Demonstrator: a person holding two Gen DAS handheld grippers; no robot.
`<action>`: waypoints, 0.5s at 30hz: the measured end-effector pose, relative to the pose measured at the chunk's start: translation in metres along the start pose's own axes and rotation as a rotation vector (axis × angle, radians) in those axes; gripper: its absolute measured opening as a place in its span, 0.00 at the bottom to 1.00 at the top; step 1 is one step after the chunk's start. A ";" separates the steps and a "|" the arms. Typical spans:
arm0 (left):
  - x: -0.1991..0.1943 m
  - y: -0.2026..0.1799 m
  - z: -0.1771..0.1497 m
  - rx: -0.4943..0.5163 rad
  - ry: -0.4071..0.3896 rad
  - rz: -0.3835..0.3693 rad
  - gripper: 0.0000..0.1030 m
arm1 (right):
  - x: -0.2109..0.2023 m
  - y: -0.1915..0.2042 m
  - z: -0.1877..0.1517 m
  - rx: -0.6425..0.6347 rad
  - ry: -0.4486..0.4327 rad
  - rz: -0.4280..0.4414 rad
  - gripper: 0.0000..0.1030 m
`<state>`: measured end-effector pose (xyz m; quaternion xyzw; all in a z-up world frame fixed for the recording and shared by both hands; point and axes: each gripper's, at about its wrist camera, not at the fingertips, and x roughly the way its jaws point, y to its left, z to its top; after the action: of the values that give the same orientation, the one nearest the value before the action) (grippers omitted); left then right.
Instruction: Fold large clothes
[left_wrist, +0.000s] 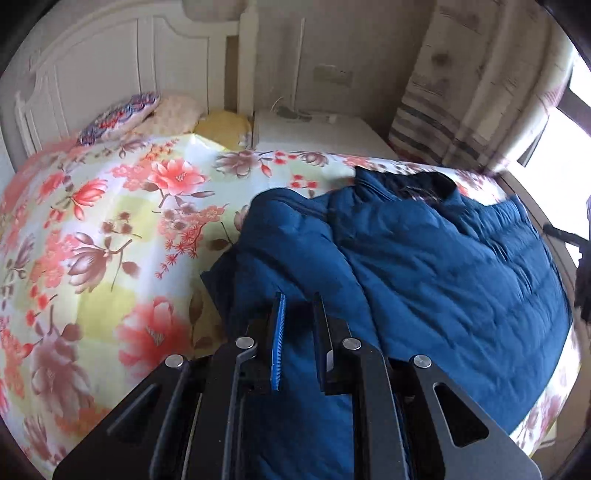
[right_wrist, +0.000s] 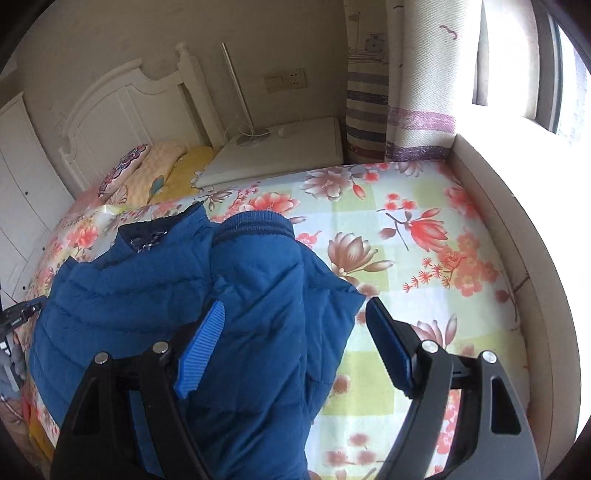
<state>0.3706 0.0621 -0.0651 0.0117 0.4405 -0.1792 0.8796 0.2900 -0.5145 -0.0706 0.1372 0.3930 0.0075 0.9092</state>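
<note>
A blue padded jacket (left_wrist: 424, 266) lies on the flowered bedspread (left_wrist: 110, 221), collar toward the headboard, with a sleeve folded over its front. My left gripper (left_wrist: 298, 306) hangs over the jacket's left sleeve, its jaws a narrow gap apart with nothing seen between them. In the right wrist view the jacket (right_wrist: 155, 295) shows its ribbed cuff (right_wrist: 255, 221) lying near the collar. My right gripper (right_wrist: 295, 314) is wide open above the jacket's right side, empty.
Pillows (left_wrist: 122, 114) lie by the white headboard (left_wrist: 110, 55). A white bedside table (right_wrist: 273, 151) with a lamp stands beyond the bed. Striped curtains (right_wrist: 417, 81) hang by the window. A raised sill (right_wrist: 517, 229) borders the bed's right side.
</note>
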 end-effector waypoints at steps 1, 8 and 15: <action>0.004 0.006 0.005 -0.014 0.010 -0.010 0.14 | 0.006 0.002 0.002 -0.017 0.005 0.009 0.76; 0.026 0.027 0.024 -0.037 0.102 -0.114 0.14 | 0.053 0.013 0.021 -0.116 0.094 0.031 0.76; 0.045 0.039 0.048 -0.069 0.115 -0.141 0.96 | 0.081 0.011 0.034 -0.122 0.134 0.094 0.78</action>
<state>0.4448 0.0761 -0.0766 -0.0395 0.4960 -0.2243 0.8379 0.3713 -0.5027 -0.1033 0.0989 0.4447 0.0833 0.8863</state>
